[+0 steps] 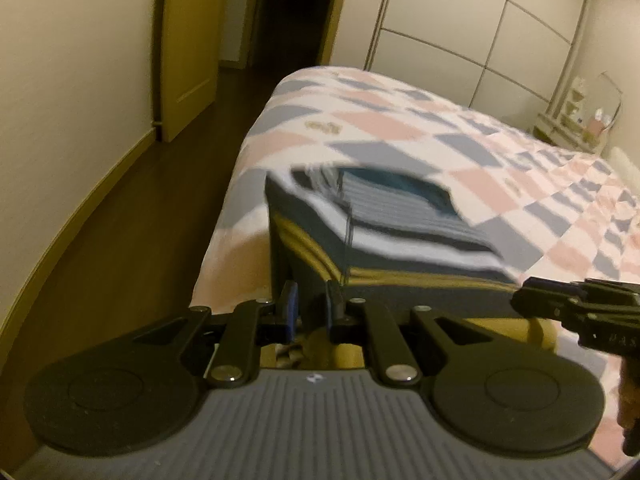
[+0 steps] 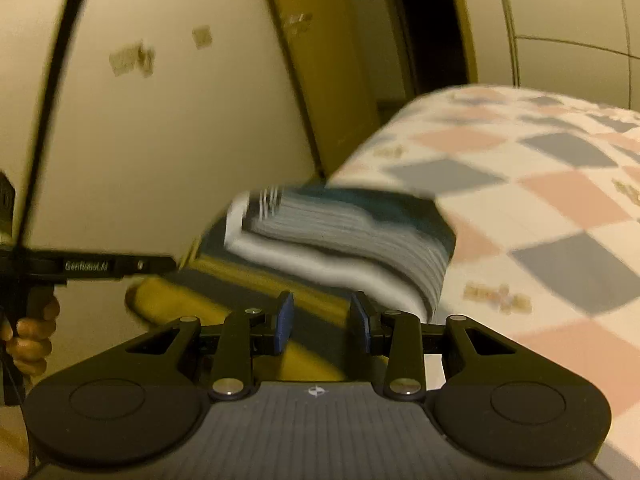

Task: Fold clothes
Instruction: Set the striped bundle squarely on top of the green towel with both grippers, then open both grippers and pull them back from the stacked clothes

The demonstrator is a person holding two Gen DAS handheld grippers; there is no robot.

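Your left tongs [image 1: 310, 310] pinch the striped shirt's [image 1: 400, 216] near hem; your right tongs [image 2: 322, 322] straddle it, grip unclear. The shirt stretches straight ahead from both onto the bed's [image 1: 460, 128] near corner, hem running between them.

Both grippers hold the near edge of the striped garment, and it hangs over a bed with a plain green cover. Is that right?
Not the cover. Both wrist views show the bedspread as a pink, blue-grey and white check. The rest holds: the left gripper and right gripper each pinch the striped garment at its near edge.
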